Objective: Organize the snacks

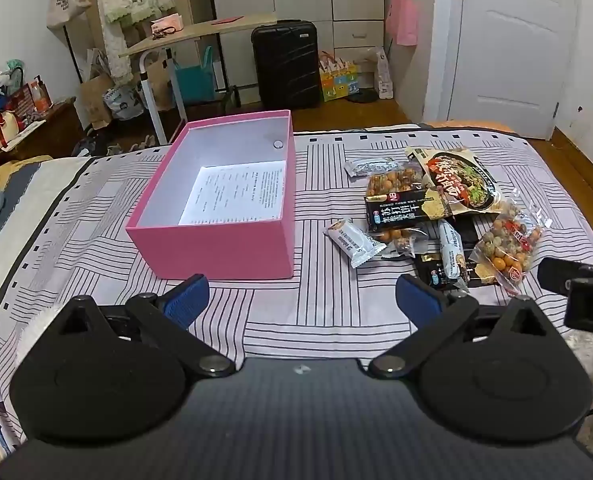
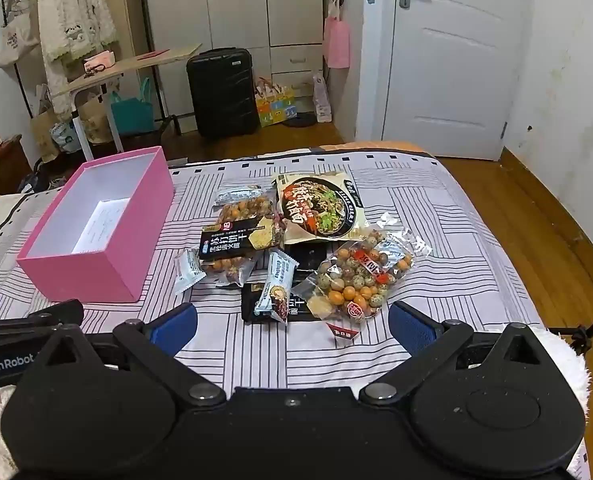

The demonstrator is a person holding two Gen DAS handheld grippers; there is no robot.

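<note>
An open pink box (image 1: 216, 246) (image 2: 84, 276) with a white paper sheet (image 1: 236, 192) inside sits on the bed. Right of it lies a pile of snacks: a large noodle bag (image 1: 462, 182) (image 2: 318, 210), a black cracker pack (image 1: 408, 210) (image 2: 236, 240), clear bags of coloured nuts (image 1: 504, 244) (image 2: 356, 276), and small white bars (image 1: 354, 242) (image 2: 276, 288). My left gripper (image 1: 302, 300) is open and empty, in front of the box. My right gripper (image 2: 292, 326) is open and empty, in front of the snack pile.
The bed has a striped pink sheet (image 1: 316, 320) (image 2: 436, 208). Beyond its far edge stand a black suitcase (image 1: 286, 64) (image 2: 222, 92), a side table (image 1: 192, 36) and a white door (image 2: 452, 60). Part of the right gripper (image 1: 580, 292) shows at the left view's right edge.
</note>
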